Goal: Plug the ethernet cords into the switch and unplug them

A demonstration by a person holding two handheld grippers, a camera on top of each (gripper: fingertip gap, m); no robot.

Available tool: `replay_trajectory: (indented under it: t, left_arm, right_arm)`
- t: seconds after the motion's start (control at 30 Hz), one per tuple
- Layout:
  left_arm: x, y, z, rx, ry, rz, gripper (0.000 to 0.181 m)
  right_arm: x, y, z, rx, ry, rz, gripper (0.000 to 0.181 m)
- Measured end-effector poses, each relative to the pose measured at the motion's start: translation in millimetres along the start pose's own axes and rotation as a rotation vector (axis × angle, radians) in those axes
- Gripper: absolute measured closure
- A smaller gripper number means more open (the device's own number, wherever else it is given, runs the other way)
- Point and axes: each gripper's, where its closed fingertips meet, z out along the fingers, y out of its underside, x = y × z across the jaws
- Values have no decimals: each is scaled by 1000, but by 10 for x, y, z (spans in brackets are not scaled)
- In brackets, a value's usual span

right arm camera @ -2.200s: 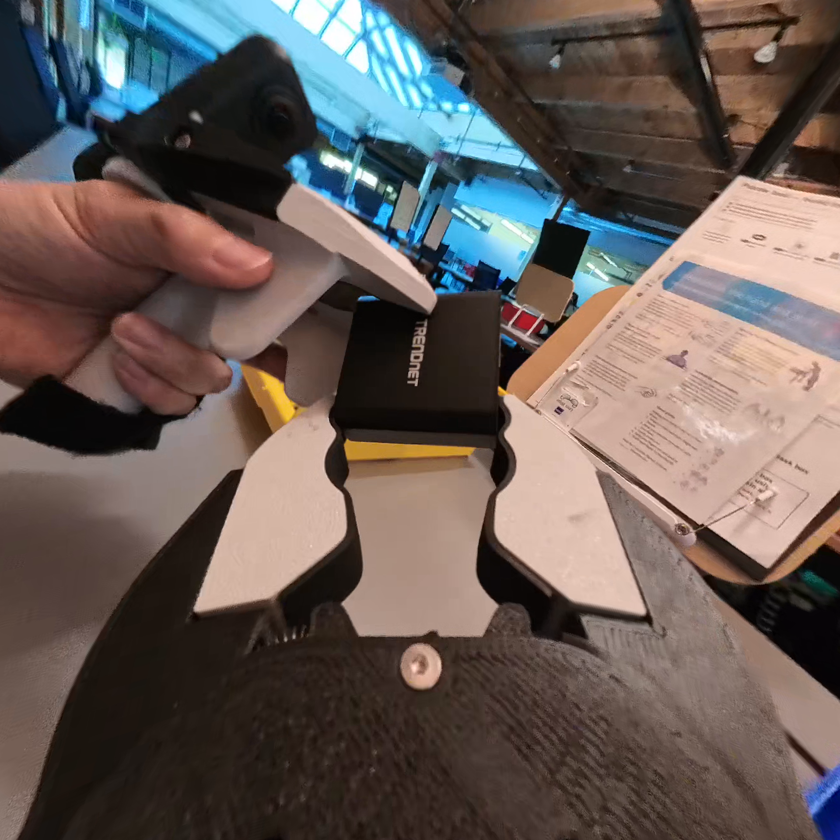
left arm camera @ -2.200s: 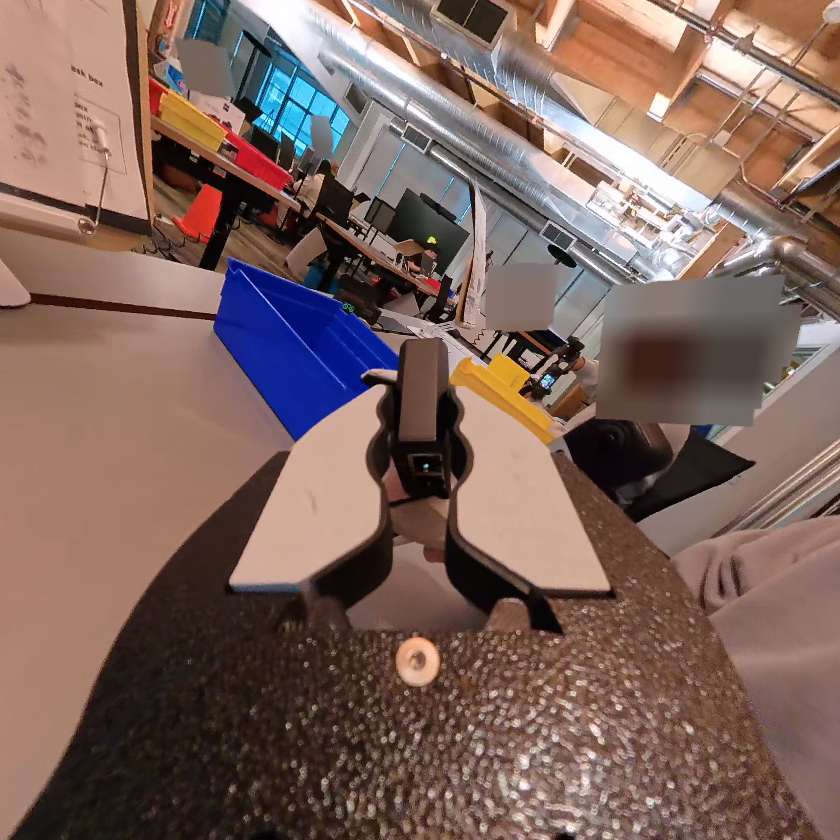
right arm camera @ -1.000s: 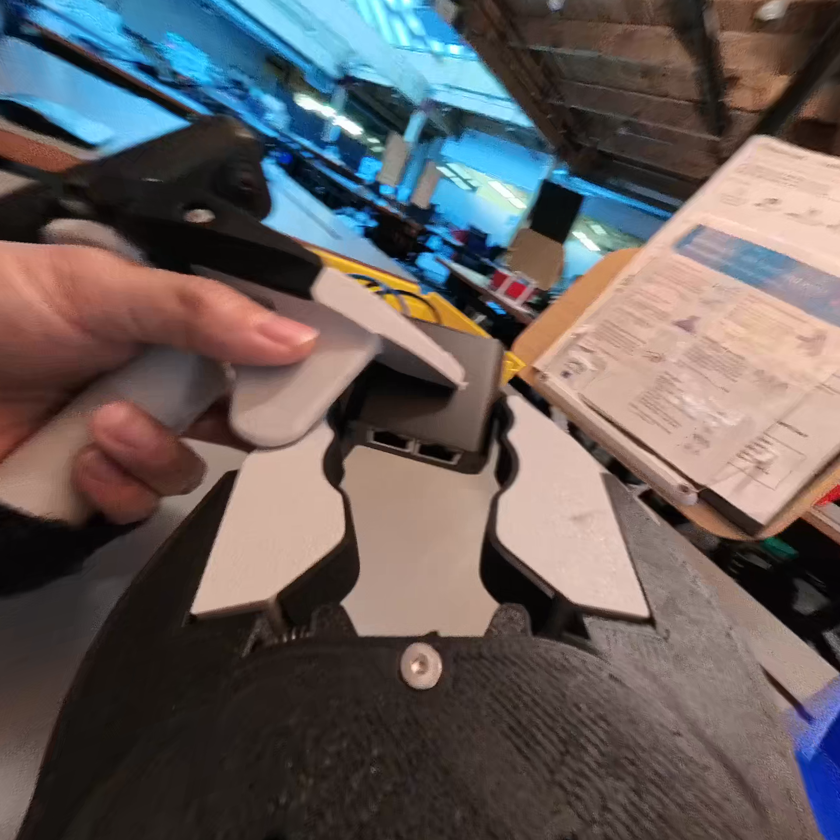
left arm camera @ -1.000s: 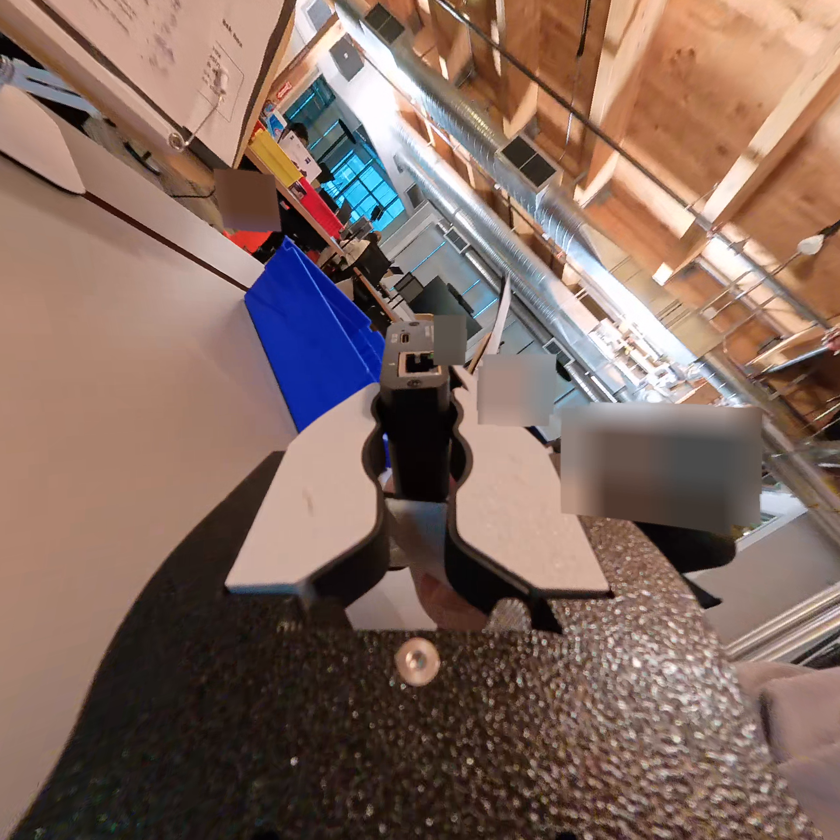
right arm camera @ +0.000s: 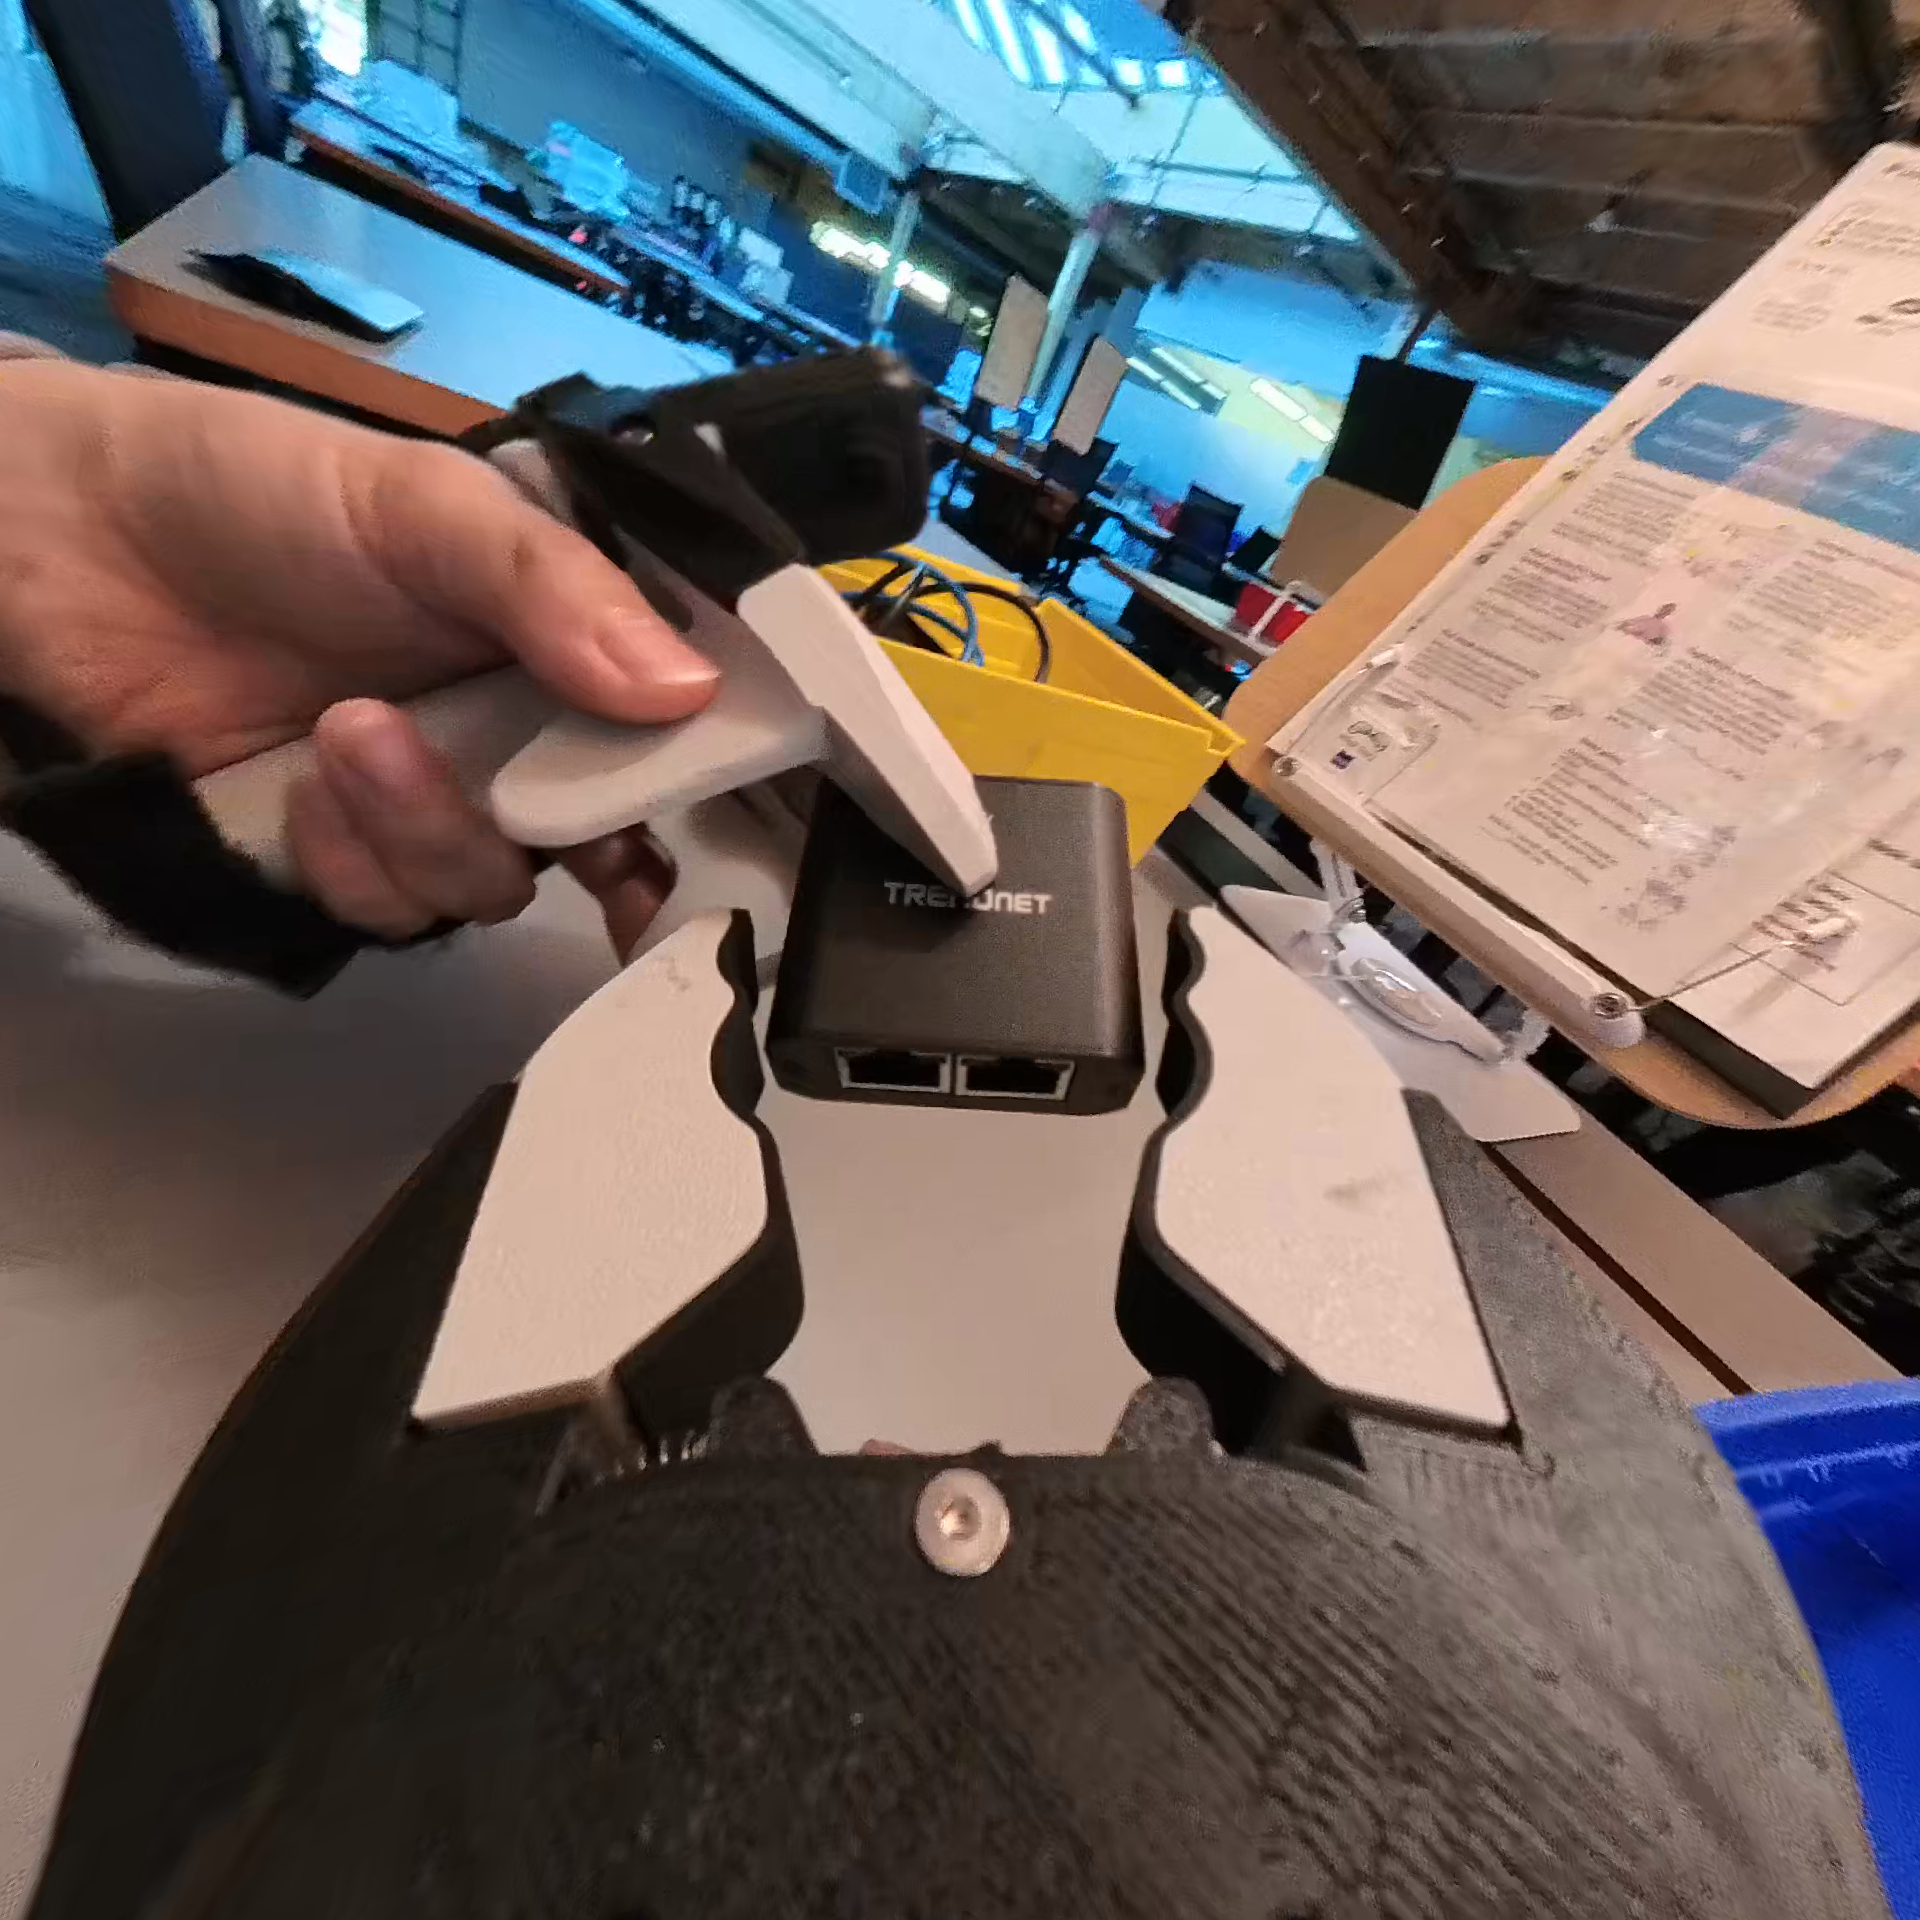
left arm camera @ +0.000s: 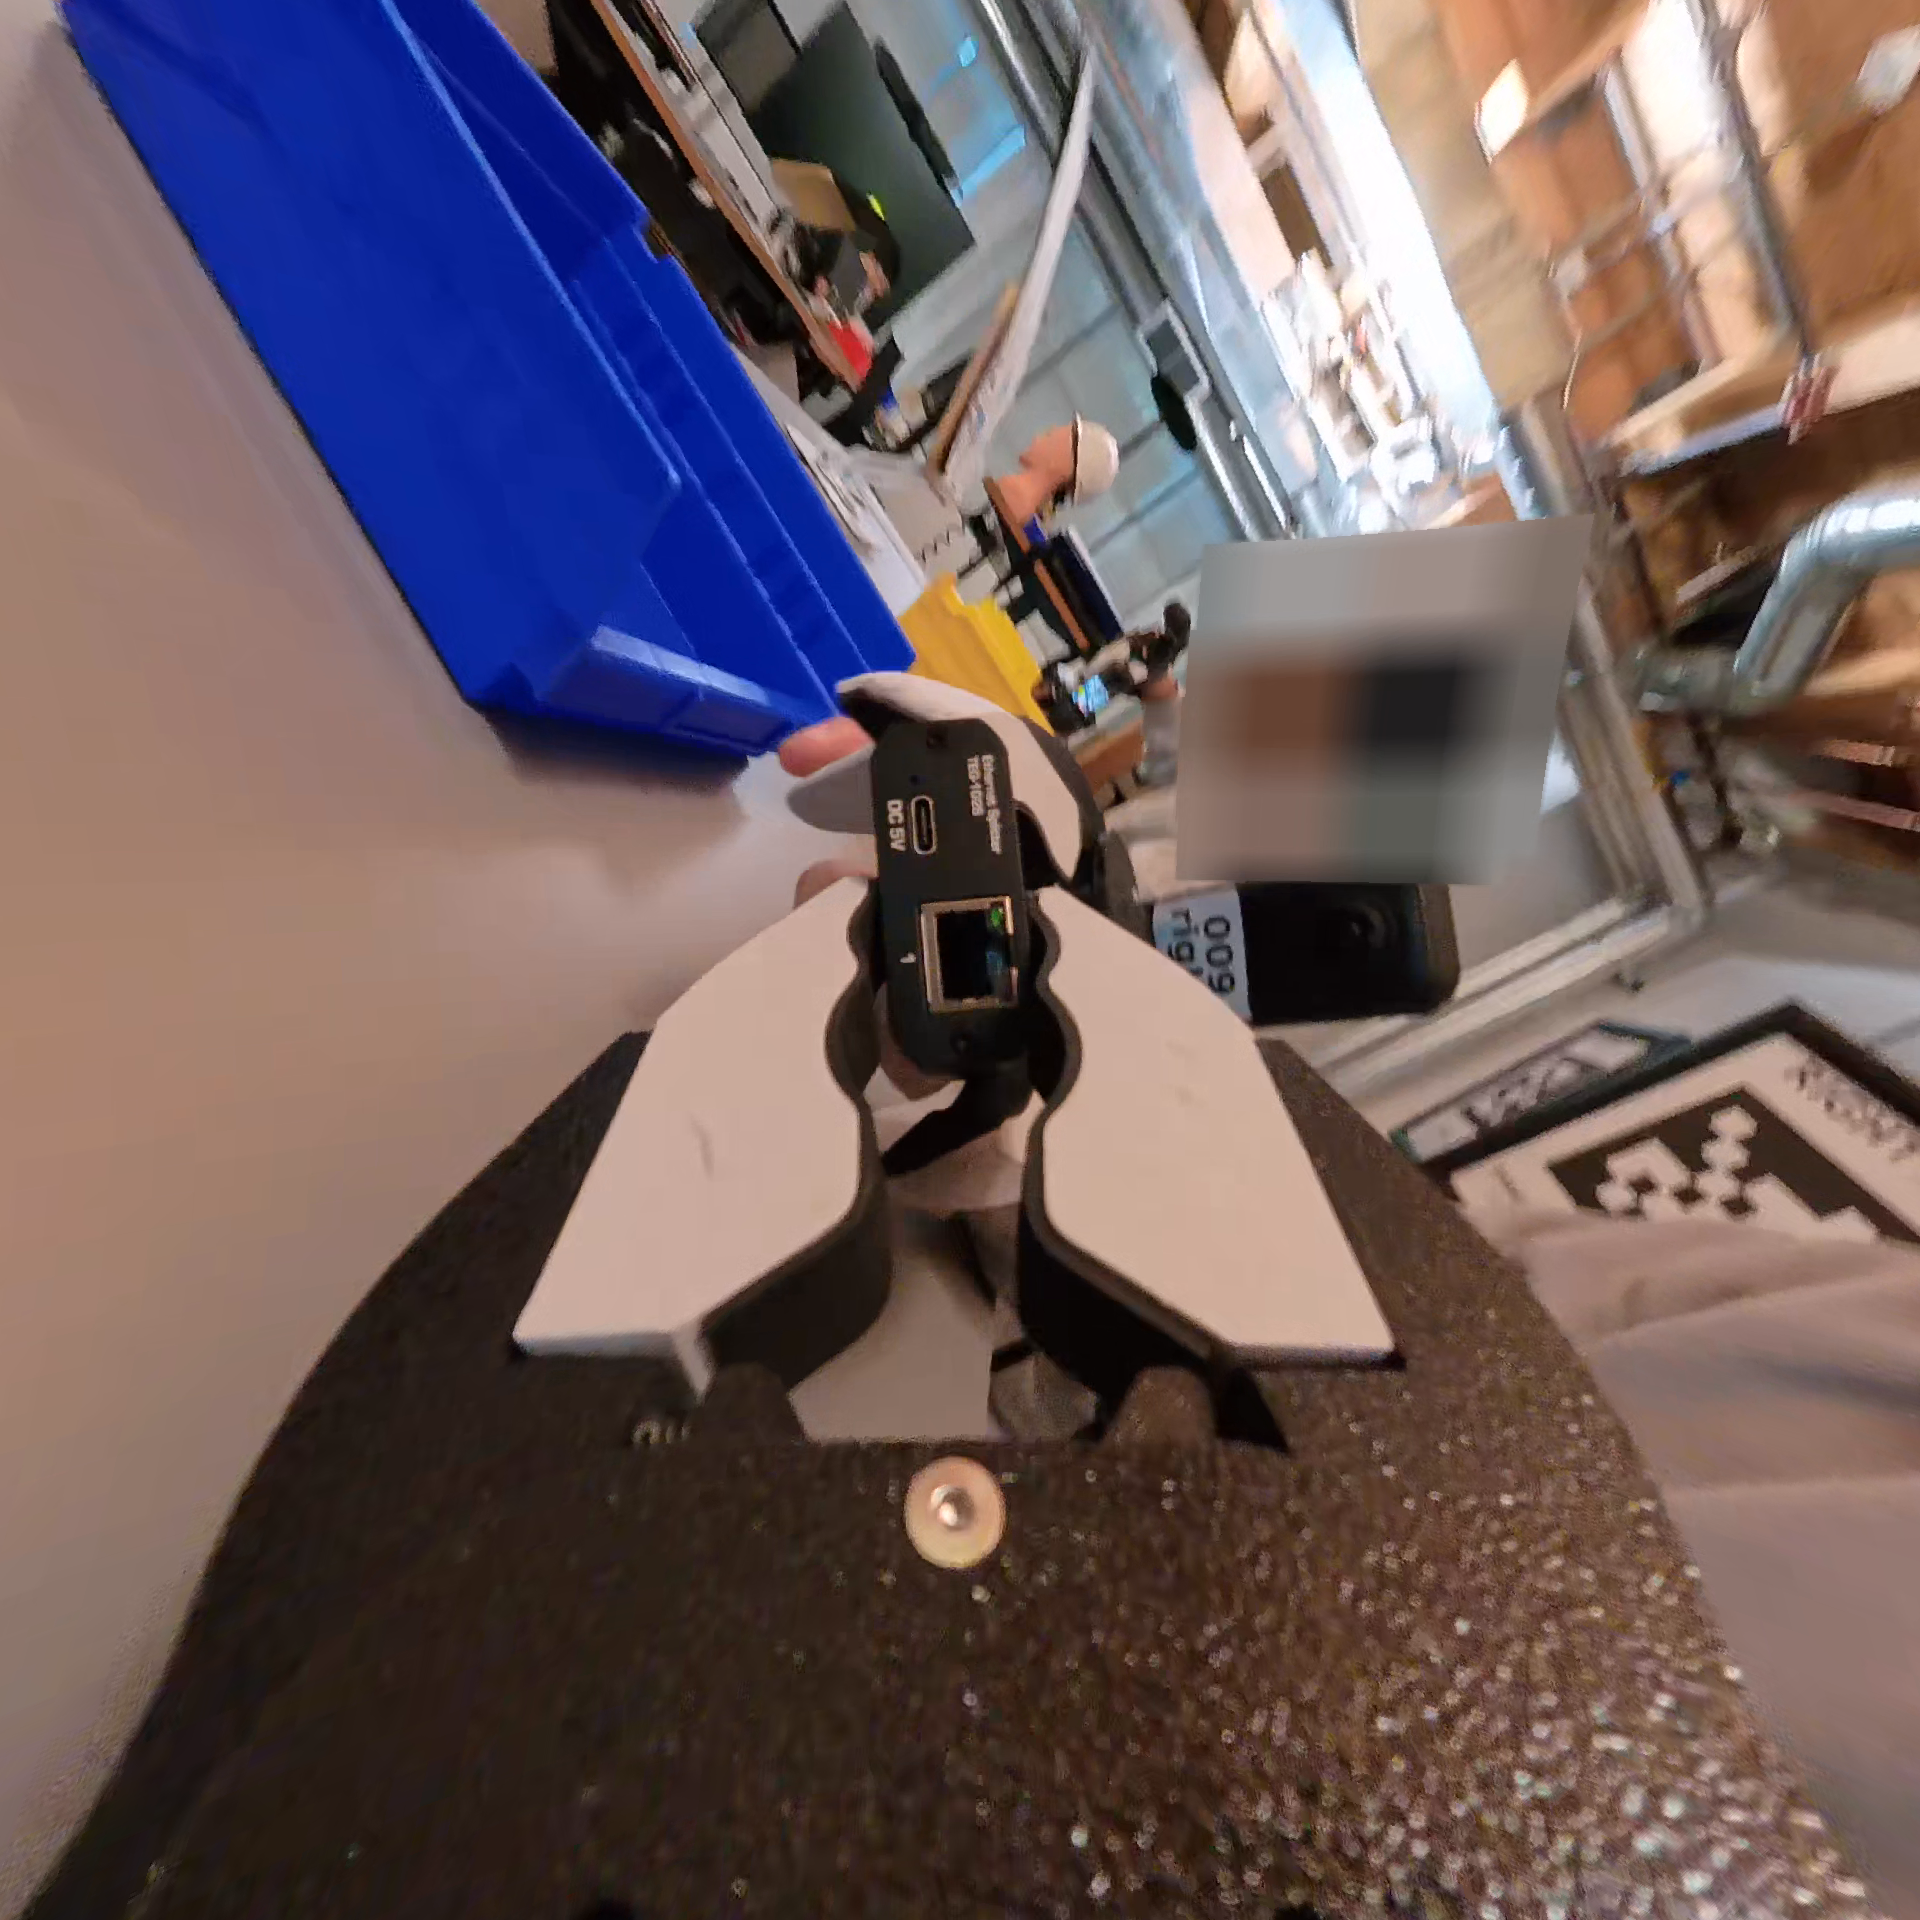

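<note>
Broadly: pale desk [right arm camera: 260, 1091], carrying blue bin [left arm camera: 436, 343] near one edge, yellow bin [right arm camera: 1049, 707] with cables beside a propped document board [right arm camera: 1662, 644]. Left gripper [left arm camera: 954, 997] pinching black switch [left arm camera: 951, 894] by its flat faces, held above the desk. Right gripper [right arm camera: 961, 997] spread wide, flanking that switch without touching, two ports facing it.

Black switch [right arm camera: 956, 966] — yellow bin [right arm camera: 1049, 707], blue bin [left arm camera: 436, 343] — grey table [left arm camera: 208, 935].
</note>
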Motion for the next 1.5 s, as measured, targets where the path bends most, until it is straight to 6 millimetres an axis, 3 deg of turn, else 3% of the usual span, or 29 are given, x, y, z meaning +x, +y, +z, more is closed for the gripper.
replay_trajectory:
  t: [0.2, 0.53, 0.73, 0.93, 1.03, 1.13, 1.2, 1.33, 1.4, 1.5]
  left_arm:
    - [-4, 55, 89, 69, 6, -72, 158]
    - [60, 39, 50, 55, 31, -48, 158]
    - [-1, 40, 43, 63, 29, -64, 158]
    - [-106, 73, -31, -51, -111, 171, 149]
    - [-45, -38, -131, -69, -196, 361, 141]
    - [85, -260, -357, -48, -269, 515, 137]
    - [37, -456, -665, -52, -413, 591, 137]
    - [-397, -947, -1694, -46, -900, 636, 137]
    - [-682, -1066, -2138, -118, -1077, 559, 138]
    - [-960, -1168, -2404, -201, -1130, 467, 140]
  right_arm:
    - [29, 50, 62, -17, 57, -2, 97]
    - [-21, 22, 40, 19, -20, 62, 108]
    - [-34, 100, 63, -6, -23, 110, 108]
    - [-113, 153, 88, 10, -99, 231, 107]
    - [-78, 143, 69, 33, -113, 281, 108]
    - [-27, 124, 42, 63, -126, 339, 108]
    - [-9, 117, 30, 75, -133, 361, 108]
    - [-11, 105, 21, 85, -135, 358, 108]
    - [-17, 109, 28, 81, -143, 360, 108]
    - [2, 111, 41, 85, -137, 357, 108]
